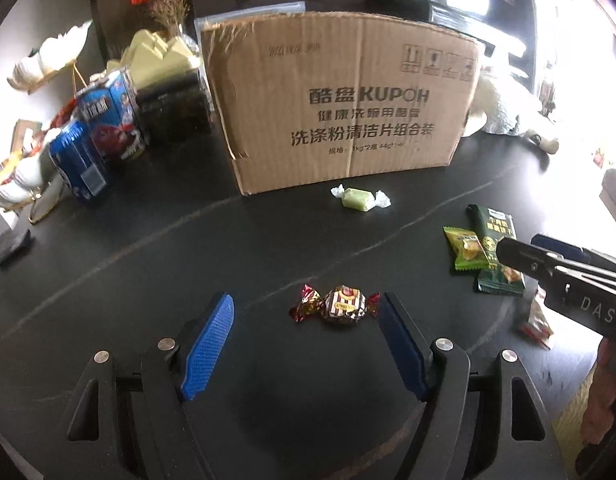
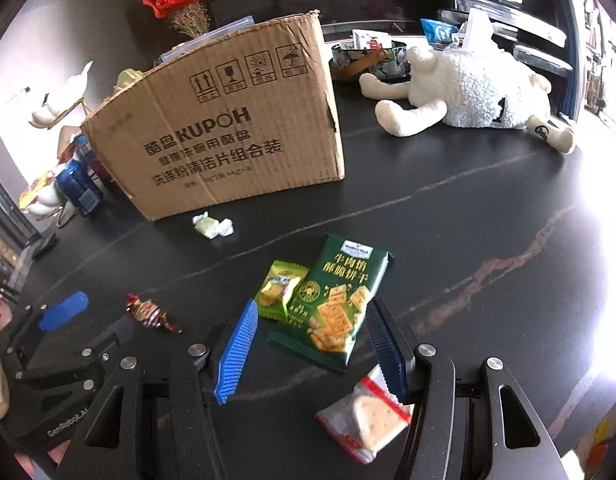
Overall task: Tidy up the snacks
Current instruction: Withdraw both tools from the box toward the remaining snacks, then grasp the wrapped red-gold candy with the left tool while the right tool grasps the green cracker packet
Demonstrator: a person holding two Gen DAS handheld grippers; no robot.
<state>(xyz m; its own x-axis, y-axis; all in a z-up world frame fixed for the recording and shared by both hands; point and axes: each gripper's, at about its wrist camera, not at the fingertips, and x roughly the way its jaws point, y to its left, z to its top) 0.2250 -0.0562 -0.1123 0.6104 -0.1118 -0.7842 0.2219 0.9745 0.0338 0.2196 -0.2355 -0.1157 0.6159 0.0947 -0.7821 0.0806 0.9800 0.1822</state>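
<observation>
My left gripper [image 1: 306,308] is open low over the dark table, with a striped brown-and-red wrapped candy [image 1: 339,307] between its fingertips, close to the right finger. The candy also shows in the right wrist view [image 2: 150,314]. My right gripper [image 2: 309,312] is open around the lower end of a dark green cracker packet [image 2: 339,304]. A small light green snack packet [image 2: 280,290] lies against its left side. A clear cracker packet with red trim [image 2: 365,416] lies under the right finger. A pale green wrapped candy [image 1: 359,199] lies before the cardboard box [image 1: 339,104].
Blue snack boxes and cans [image 1: 100,136] and a dark container [image 1: 172,108] stand left of the box. A white plush sheep [image 2: 471,88] and a patterned bowl [image 2: 367,60] lie at the back right. A white bird ornament [image 1: 48,60] stands far left.
</observation>
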